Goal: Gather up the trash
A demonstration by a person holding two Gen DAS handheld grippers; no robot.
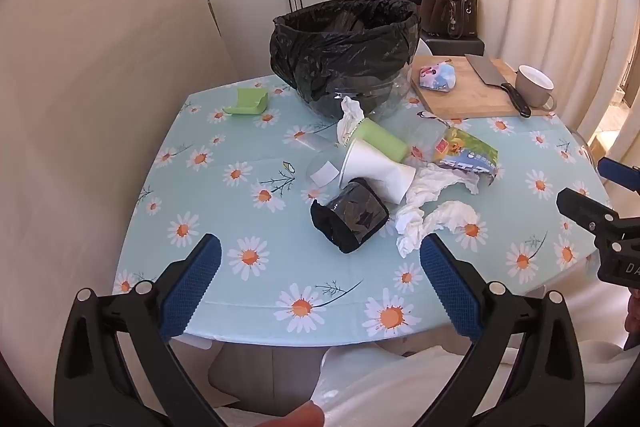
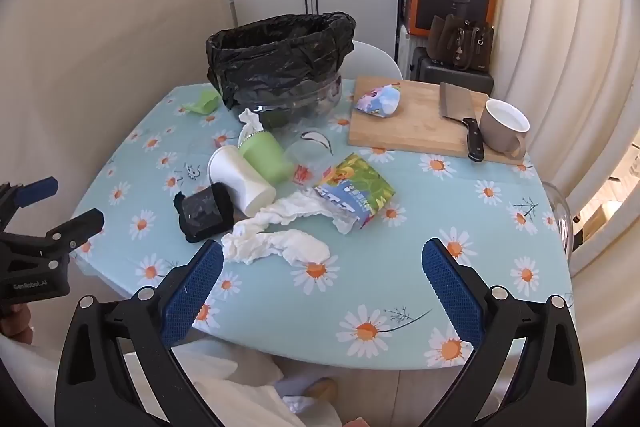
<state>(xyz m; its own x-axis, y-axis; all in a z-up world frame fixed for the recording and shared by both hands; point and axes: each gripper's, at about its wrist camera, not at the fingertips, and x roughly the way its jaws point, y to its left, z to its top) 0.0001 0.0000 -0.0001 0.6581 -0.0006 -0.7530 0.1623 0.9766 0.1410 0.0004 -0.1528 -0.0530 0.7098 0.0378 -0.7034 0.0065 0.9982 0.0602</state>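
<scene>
A pile of trash lies mid-table: a black wrapper, a tipped white paper cup, a green cup, crumpled tissues and a colourful snack bag. Behind it stands a bin lined with a black bag. My left gripper hovers open near the table's front edge, short of the black wrapper. My right gripper is open too, with the tissues just beyond its left finger. Neither holds anything.
A wooden cutting board at the back right carries a cleaver, a beige mug and a small printed packet. A green holder lies back left. Wall on the left, curtains on the right.
</scene>
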